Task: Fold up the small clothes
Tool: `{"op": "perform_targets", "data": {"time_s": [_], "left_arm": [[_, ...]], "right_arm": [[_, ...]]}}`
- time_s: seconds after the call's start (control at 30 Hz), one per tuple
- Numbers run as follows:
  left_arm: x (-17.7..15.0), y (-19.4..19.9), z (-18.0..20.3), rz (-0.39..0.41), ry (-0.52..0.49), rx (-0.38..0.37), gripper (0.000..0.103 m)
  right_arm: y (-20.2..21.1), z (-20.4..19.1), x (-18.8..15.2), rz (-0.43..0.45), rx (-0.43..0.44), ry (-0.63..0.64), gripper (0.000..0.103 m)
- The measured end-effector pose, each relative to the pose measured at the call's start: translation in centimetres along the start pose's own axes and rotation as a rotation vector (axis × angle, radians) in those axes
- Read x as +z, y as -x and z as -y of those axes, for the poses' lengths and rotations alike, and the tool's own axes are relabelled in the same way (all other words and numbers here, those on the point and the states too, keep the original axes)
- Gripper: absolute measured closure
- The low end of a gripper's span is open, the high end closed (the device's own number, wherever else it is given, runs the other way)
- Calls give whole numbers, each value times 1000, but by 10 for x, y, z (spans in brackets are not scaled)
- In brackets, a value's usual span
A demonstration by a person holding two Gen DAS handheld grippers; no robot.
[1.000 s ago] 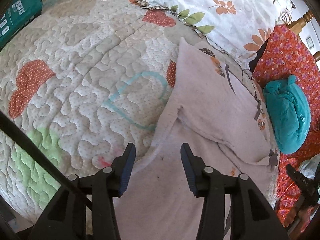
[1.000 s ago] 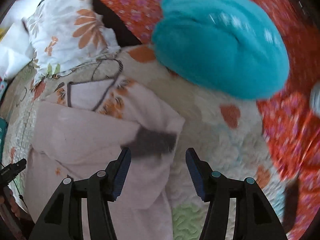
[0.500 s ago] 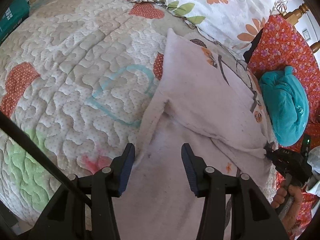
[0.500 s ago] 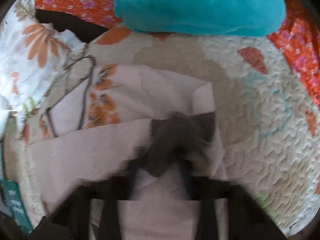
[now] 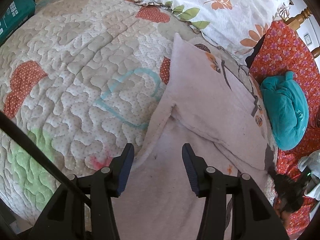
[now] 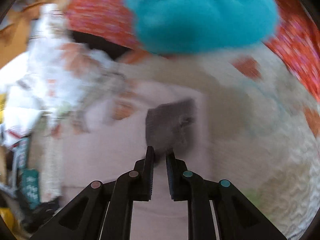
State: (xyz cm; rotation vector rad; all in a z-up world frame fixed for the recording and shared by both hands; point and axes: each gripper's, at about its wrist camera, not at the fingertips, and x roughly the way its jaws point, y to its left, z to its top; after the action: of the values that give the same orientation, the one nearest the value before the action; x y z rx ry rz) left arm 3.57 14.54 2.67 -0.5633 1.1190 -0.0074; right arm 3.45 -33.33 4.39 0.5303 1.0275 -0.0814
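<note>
Left wrist view: green box [image 5: 14,18] at far left, cut off by the frame edge. Heart-print quilt [image 5: 80,64] covers the bed. Left hand-held gripper [image 5: 158,156] wide open, holding nothing, fingers either side of the left edge of the pale pink garment [image 5: 200,104]; contact with the cloth can't be judged. Garment lies flat on the quilt, one sleeve folded in across the body, near end hidden under the gripper body. Floral pillow [image 5: 220,10] behind it. Teal bundle [image 5: 284,108] sits on red floral cloth [image 5: 284,48] just right of the garment. Right hand-held gripper [image 5: 288,188] at lower right, dark and blurred, state unreadable here.

Right wrist view: heavy motion blur, left side mostly unreadable. Right hand-held gripper [image 6: 160,154] nearly closed, narrow gap, tips at the grey cuff [image 6: 170,124] of the pale pink garment [image 6: 104,152]; looks pinched on it but blur makes the grip uncertain. Teal bundle [image 6: 200,14] above, red floral cloth [image 6: 296,46] at right, quilt [image 6: 260,140] lower right.
</note>
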Motion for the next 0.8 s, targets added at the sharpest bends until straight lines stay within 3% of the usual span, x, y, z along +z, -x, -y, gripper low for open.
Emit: {"op": "perform_targets", "data": {"time_s": [0.03, 0.13, 0.23, 0.33, 0.47, 0.57, 0.63, 0.67, 0.8], "left_arm": [[0, 1, -1, 2, 3, -1, 54], [5, 4, -8, 8, 26, -4, 53], [10, 6, -13, 15, 50, -6, 52], [13, 8, -15, 17, 42, 8, 51], [15, 12, -22, 14, 25, 35, 48], [15, 13, -33, -3, 26, 45, 47], [13, 15, -40, -12, 26, 52, 46], [11, 15, -42, -17, 20, 50, 46], [-2, 15, -43, -59, -32, -5, 44]], "right_arm": [[-1, 12, -4, -2, -3, -26, 89], [9, 24, -13, 28, -42, -22, 76], [22, 26, -23, 47, -66, 11, 74], [27, 30, -32, 55, -69, 30, 66], [25, 28, -52, 56, -72, 48, 66], [27, 29, -67, 95, -153, 70, 64], [32, 38, -76, 135, -181, 49, 55], [33, 43, -79, 138, -172, 35, 50], [33, 65, -93, 117, -86, -14, 48]]}}
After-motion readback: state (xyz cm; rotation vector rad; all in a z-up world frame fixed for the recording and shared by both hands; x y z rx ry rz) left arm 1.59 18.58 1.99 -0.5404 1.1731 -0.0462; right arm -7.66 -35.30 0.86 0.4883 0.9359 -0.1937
